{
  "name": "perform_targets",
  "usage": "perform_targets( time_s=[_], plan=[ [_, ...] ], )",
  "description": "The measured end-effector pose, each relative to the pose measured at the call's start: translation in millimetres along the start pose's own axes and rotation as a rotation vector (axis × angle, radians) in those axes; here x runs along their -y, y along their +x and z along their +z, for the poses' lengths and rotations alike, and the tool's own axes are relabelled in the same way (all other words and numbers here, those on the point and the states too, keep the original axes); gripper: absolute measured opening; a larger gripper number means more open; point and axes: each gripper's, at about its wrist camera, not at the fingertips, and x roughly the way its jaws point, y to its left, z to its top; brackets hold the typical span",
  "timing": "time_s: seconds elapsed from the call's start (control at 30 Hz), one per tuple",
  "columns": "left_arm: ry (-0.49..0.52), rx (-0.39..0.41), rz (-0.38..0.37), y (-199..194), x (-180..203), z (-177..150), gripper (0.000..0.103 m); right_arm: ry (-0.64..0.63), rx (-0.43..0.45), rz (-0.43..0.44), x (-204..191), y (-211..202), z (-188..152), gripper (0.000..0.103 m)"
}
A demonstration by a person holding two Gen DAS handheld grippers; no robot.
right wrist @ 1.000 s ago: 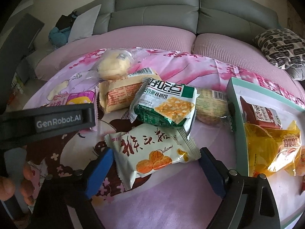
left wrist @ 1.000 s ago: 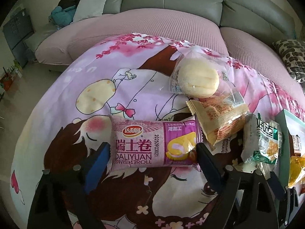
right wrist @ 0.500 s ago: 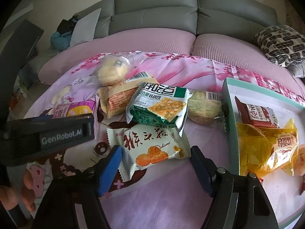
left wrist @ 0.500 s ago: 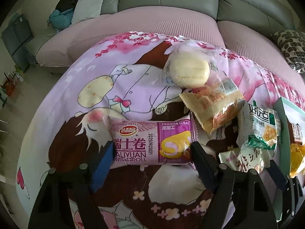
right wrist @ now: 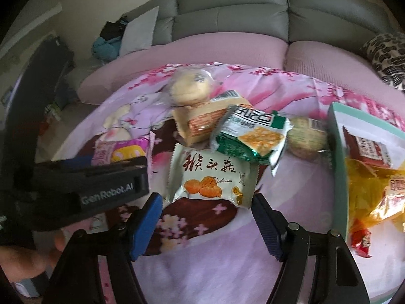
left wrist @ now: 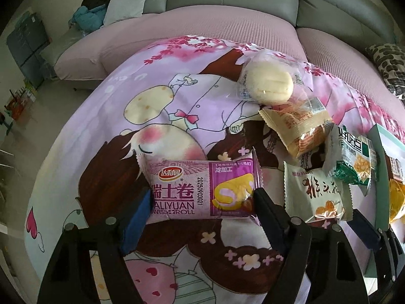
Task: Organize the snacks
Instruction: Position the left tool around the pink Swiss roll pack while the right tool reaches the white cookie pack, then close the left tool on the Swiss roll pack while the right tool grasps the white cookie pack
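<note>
A purple Swiss roll packet (left wrist: 202, 190) lies crosswise between the fingers of my left gripper (left wrist: 202, 202), and both pads press on its ends. In the right wrist view a white biscuit packet (right wrist: 210, 177) with orange biscuits printed on it sits squeezed between the blue pads of my right gripper (right wrist: 206, 200), its near edge pinched. That same white packet (left wrist: 316, 192) shows to the right of the Swiss roll in the left wrist view. Both packets are over the pink cartoon cloth (left wrist: 152, 101).
Behind the white packet lie a green cracker packet (right wrist: 253, 136), a tan packet (right wrist: 202, 124), a wrapped bun (right wrist: 189, 88) and a wrapped round cake (right wrist: 306, 136). A teal-rimmed tray (right wrist: 338, 152) at right holds red (right wrist: 369, 149) and yellow (right wrist: 374, 190) packets. A person's hand (right wrist: 20, 255) holds the left tool.
Both pairs of jaws have narrowed onto their packets. The white packet now looks narrower and bulged. The right view has tipped slightly.
</note>
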Motion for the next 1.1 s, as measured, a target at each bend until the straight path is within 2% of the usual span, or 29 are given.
perform_targets(
  time_s=[0.33, 0.57, 0.77, 0.97, 1.1],
  plan=[
    [-0.017, -0.008, -0.010, 1, -6, 0, 0.081, 0.031, 0.015, -0.075, 5, 12, 2, 0.076],
    [-0.014, -0.014, -0.008, 3, -6, 3, 0.082, -0.037, 0.002, -0.128, -9, 22, 6, 0.077],
    [-0.023, -0.016, -0.021, 4, -9, 4, 0.082, -0.019, -0.008, -0.107, -13, 27, 12, 0.080],
    [-0.032, -0.016, -0.029, 4, -11, 5, 0.082, 0.056, -0.007, -0.099, -7, 30, 18, 0.080],
    [-0.035, -0.017, -0.033, 4, -11, 5, 0.082, 0.060, -0.007, -0.113, -7, 32, 19, 0.080]
  ],
)
